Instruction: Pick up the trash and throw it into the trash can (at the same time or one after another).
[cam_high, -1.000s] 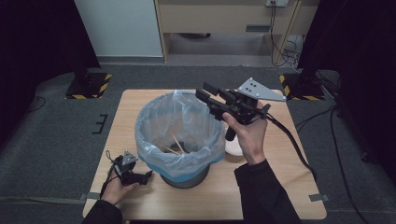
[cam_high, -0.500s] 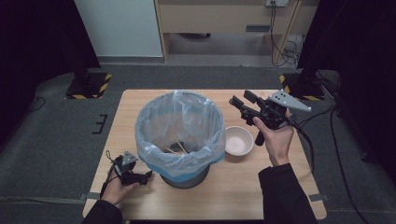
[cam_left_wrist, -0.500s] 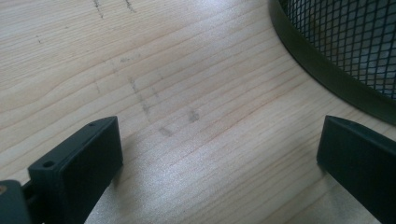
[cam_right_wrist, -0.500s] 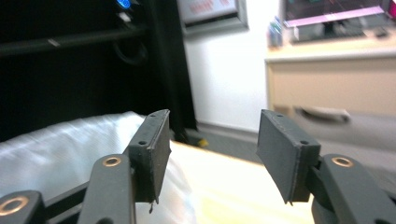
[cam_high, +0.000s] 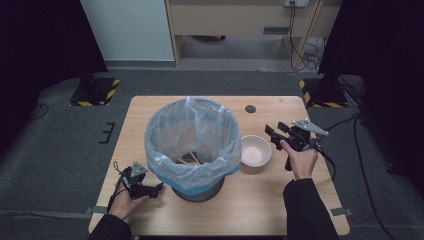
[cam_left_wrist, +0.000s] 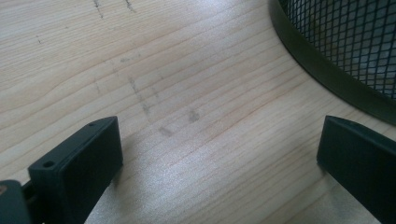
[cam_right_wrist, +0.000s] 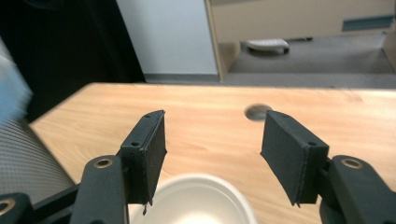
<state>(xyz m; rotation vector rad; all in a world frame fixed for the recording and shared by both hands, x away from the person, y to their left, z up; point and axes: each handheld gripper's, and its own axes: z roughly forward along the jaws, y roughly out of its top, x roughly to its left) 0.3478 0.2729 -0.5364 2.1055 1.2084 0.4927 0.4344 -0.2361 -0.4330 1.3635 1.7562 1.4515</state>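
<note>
— Swinging away from the bin's (cam_high: 192, 145) mouth, my right gripper (cam_high: 274, 134) is now hanging at three o'clock of the white bowl (cam_high: 255, 151); jaws gaping, carrying nothing.

— And your left?

— My left gripper (cam_high: 152, 190) is sitting low at the bin's seven o'clock, jaws spread wide over bare table (cam_left_wrist: 187, 93), gripping nothing

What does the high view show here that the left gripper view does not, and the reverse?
The high view alone takes in the blue bag lining the bin, sticks inside it, the white bowl and the right claw. The left gripper view alone gives the bin's black mesh wall close up, and the left claw open over bare wood. Both show the wooden table.
</note>
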